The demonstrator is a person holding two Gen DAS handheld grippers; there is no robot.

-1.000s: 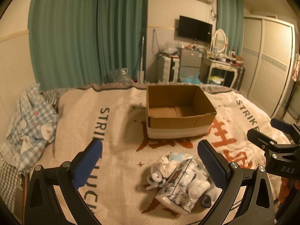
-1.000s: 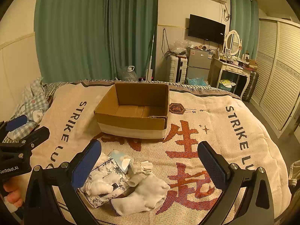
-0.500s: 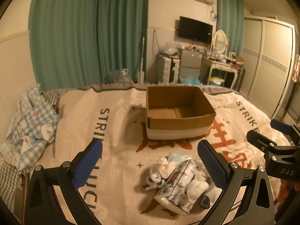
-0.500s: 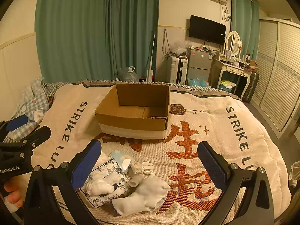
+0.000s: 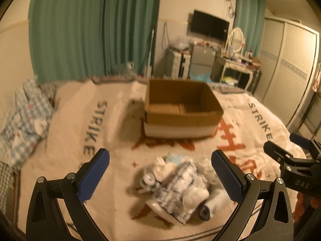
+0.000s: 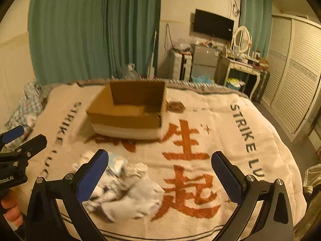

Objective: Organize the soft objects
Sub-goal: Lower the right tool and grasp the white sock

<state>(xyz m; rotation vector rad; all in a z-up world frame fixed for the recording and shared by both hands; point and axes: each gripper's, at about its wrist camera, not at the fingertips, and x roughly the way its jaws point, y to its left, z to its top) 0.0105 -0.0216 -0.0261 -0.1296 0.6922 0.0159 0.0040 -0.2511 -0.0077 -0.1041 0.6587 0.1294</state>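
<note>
On my far left, a blue checked quilt (image 5: 26,118) lies bunched at the edge of the bed (image 5: 120,120), which is covered by a cream blanket with "STRIKE" lettering and red characters. My left gripper (image 5: 160,172) hangs above the near part of the bed, its jaws spread wide with nothing between the blue pads. Below and between them sits the pile of soft objects (image 5: 176,188): a patterned cloth bundle with white socks tucked around it and a pale blue piece at the back. The left wrist view is blurred, so I cannot separate the items cleanly. Past the pile, toward the curtains, stands the open cardboard box (image 5: 182,110), well apart from the pile; I see nothing inside it. To the right, my right gripper (image 6: 160,172) also has its jaws spread and holds nothing. From its camera the pile lies low on the left, partly behind the left finger, with a white sock (image 6: 138,198) nearest me.
</note>
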